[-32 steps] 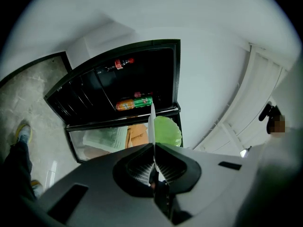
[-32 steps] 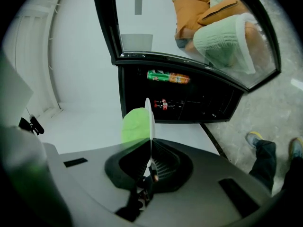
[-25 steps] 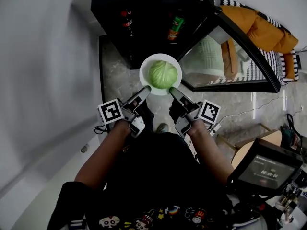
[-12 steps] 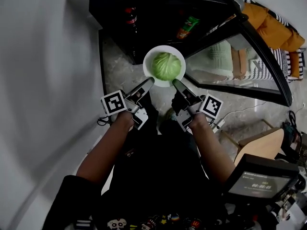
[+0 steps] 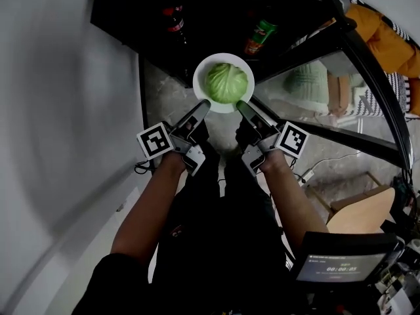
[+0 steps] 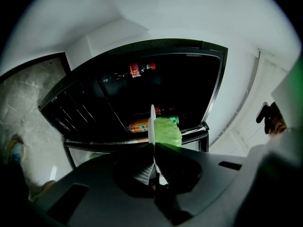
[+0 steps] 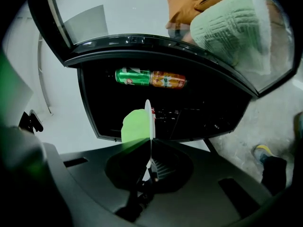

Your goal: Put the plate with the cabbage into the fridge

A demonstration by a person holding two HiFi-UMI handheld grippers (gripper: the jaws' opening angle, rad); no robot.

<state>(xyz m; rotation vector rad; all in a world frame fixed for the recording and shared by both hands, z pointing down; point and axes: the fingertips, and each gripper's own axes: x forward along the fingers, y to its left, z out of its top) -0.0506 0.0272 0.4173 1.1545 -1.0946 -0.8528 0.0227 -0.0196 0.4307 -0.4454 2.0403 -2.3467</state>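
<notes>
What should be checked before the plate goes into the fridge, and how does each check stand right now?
1. Left gripper shut on the rim of the plate: ok, the rim sits between its closed jaws.
2. Right gripper shut on the opposite rim: ok.
3. Cabbage resting around the middle of the plate, away from the edge: ok.
4. Door of the fridge open, opening facing the plate: ok.
5. Free shelf space for the plate: cannot tell. The inside is dark, and a bottle and a green can already lie in there.
</notes>
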